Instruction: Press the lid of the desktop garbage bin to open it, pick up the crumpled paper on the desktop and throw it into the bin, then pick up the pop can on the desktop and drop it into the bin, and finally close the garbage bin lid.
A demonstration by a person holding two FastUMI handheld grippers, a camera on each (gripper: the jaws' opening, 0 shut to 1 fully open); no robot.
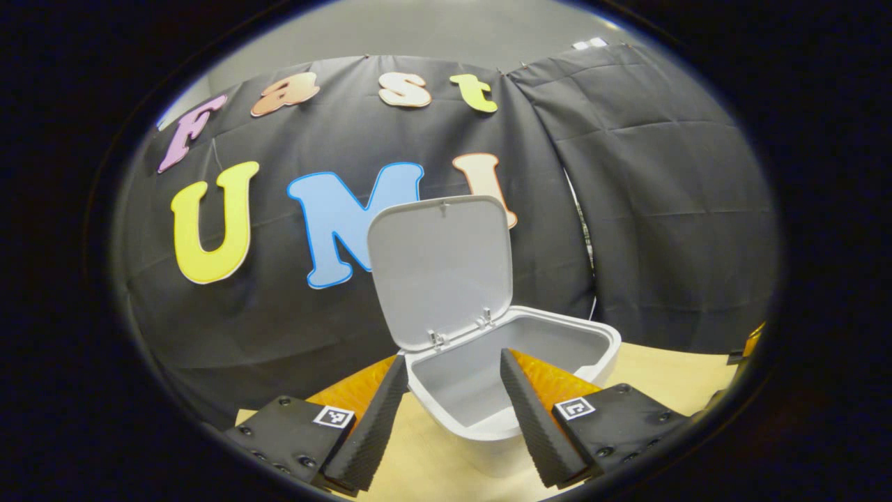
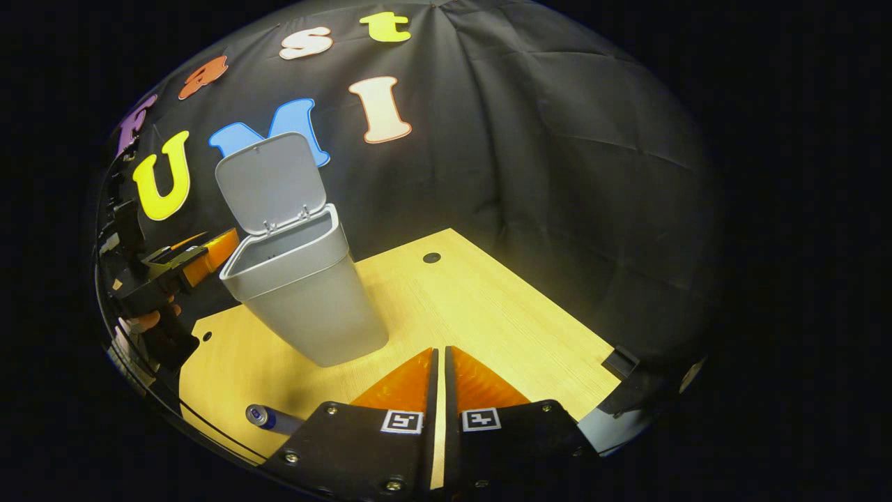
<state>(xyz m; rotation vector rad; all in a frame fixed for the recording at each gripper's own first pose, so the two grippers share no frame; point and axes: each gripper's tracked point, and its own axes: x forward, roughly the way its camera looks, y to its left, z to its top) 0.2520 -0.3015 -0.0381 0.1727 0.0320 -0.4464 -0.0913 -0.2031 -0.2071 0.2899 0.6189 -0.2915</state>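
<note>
In the left gripper view, the left gripper (image 1: 453, 408) hangs over the near rim of the grey garbage bin (image 1: 488, 418), its jaws spread wide and gripping nothing; the lid (image 1: 440, 268) stands upright at the bin's far edge.

In the right gripper view, the right gripper (image 2: 440, 369) hovers over the desk (image 2: 488, 314) to the right of the bin, jaws nearly closed and empty. The pop can (image 2: 263, 417) lies on the desk in front of the bin. No writing is legible.
</note>
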